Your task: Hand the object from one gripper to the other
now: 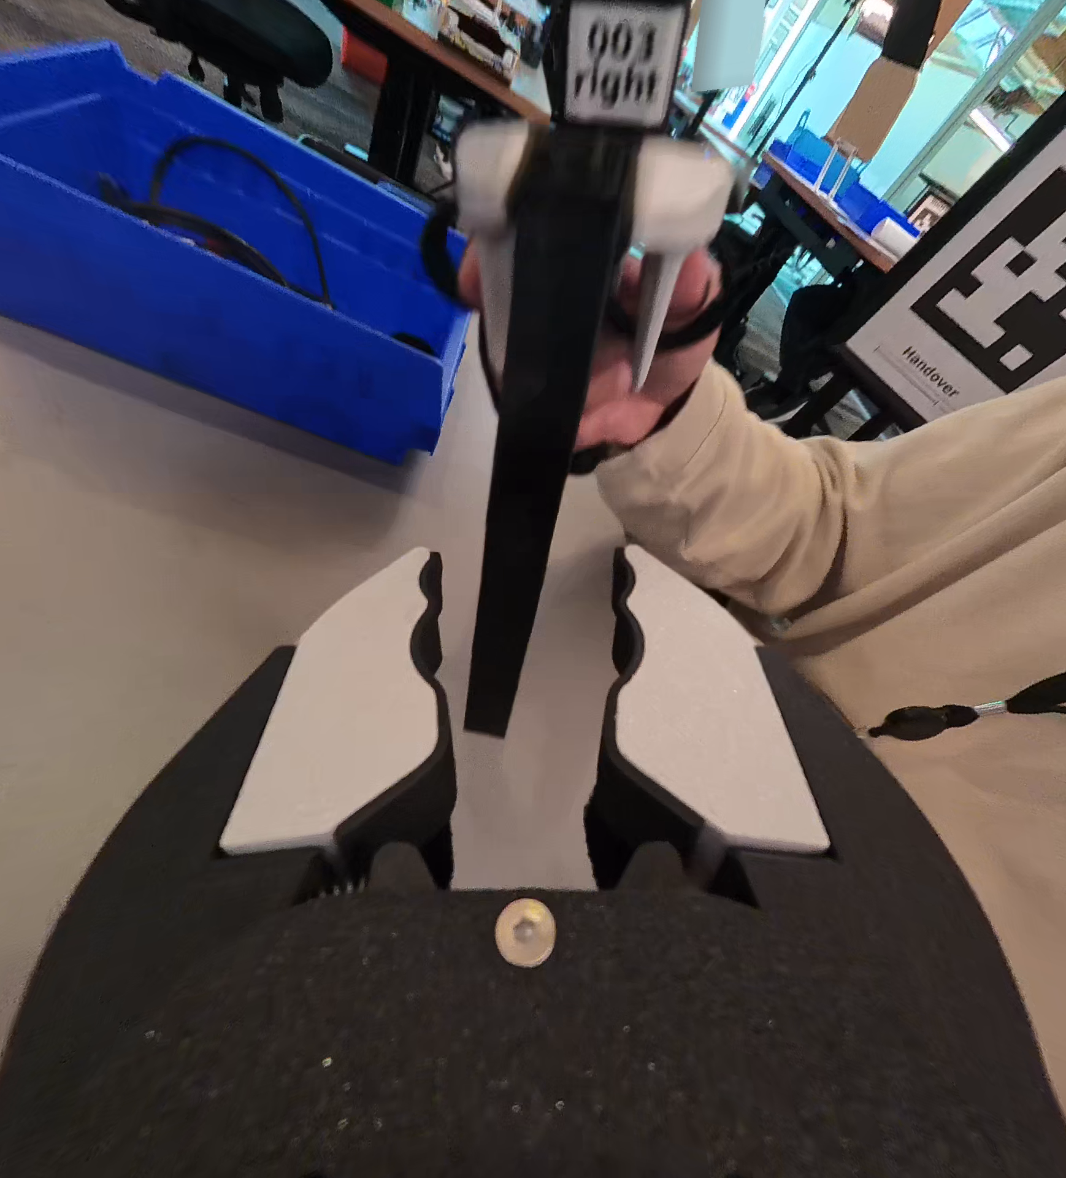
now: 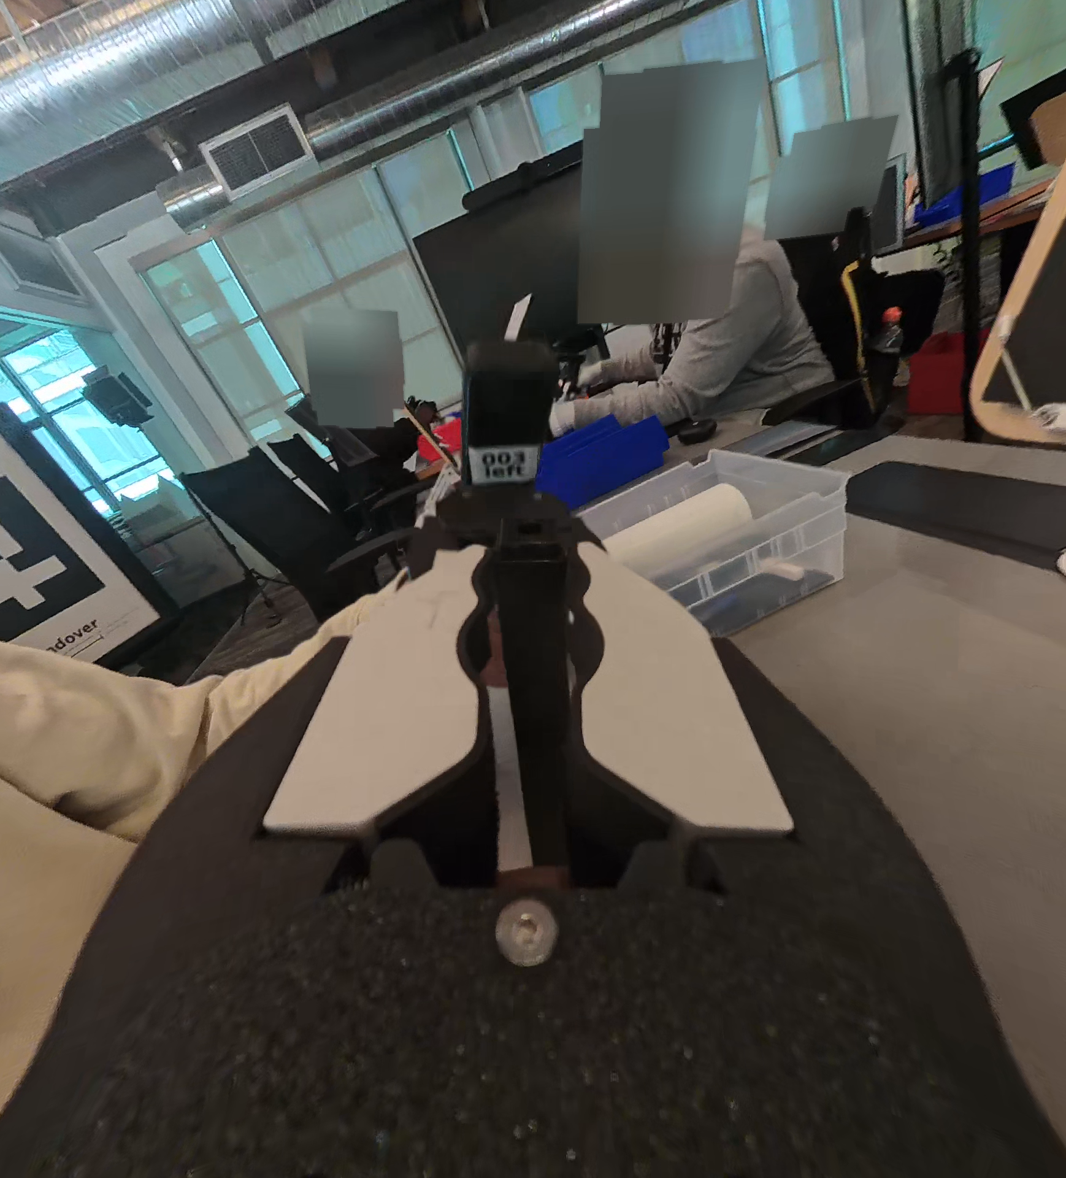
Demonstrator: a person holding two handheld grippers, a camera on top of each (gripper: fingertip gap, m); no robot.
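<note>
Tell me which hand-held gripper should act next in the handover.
Left. The left hand-held gripper is open with the black bar between its fingers; closing completes the take. The right hand-held gripper already clamps it.

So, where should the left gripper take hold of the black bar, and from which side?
Grip the free lower end of the black bar, which already hangs between the open fingers of the left gripper. Close from both flat sides and come from below, since the right gripper is shut on the upper part. The bar is long and straight, so its end gives clear room.
</note>
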